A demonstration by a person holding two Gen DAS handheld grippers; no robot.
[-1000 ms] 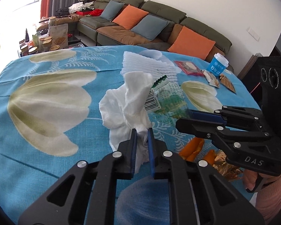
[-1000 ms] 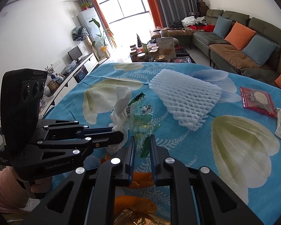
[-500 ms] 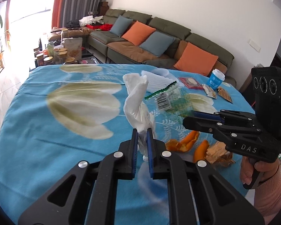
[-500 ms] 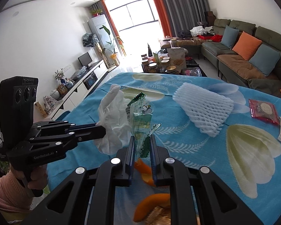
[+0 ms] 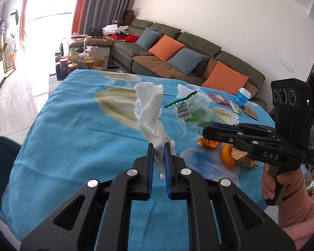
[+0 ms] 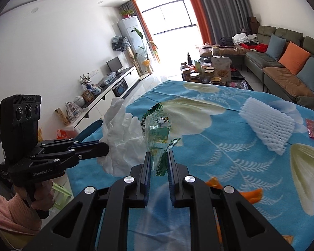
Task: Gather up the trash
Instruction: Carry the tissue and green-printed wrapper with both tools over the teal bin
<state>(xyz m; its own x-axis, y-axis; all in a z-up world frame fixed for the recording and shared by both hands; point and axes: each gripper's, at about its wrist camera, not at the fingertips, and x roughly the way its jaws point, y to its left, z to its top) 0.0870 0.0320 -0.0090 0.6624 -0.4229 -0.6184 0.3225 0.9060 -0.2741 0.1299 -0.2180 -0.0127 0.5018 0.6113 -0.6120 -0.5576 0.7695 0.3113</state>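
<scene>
On the left, the left gripper (image 5: 157,146) is closed on a crumpled white tissue (image 5: 149,113), which stands up from the pads, clear of the blue flowered worktop (image 5: 73,138). The grip looks to be only on the tissue's thin lower end. Just to its right, the right gripper (image 6: 158,156) is clamped on a clear green-printed wrapper (image 6: 158,132), also lifted off the cloth; in the right wrist view the wrapper and tissue sit just beside each other and may be touching.

Still on the worktop, nearer the person, lie orange peel (image 5: 227,155) and a crumpled brown scrap (image 5: 241,159). Farther right are a white foam net (image 6: 267,125), a red packet (image 5: 218,98), small snack wrappers (image 5: 236,108) and a blue paper cup (image 5: 242,97). No bin shows in either view.

The main risks, as I judge them: the tissue could slip from the pads if swung quickly, since so little of it is held; the slick wrapper could slide out the same way; and carrying the two grippers so close together, the loose ends might snag on each other and tug one piece free.
</scene>
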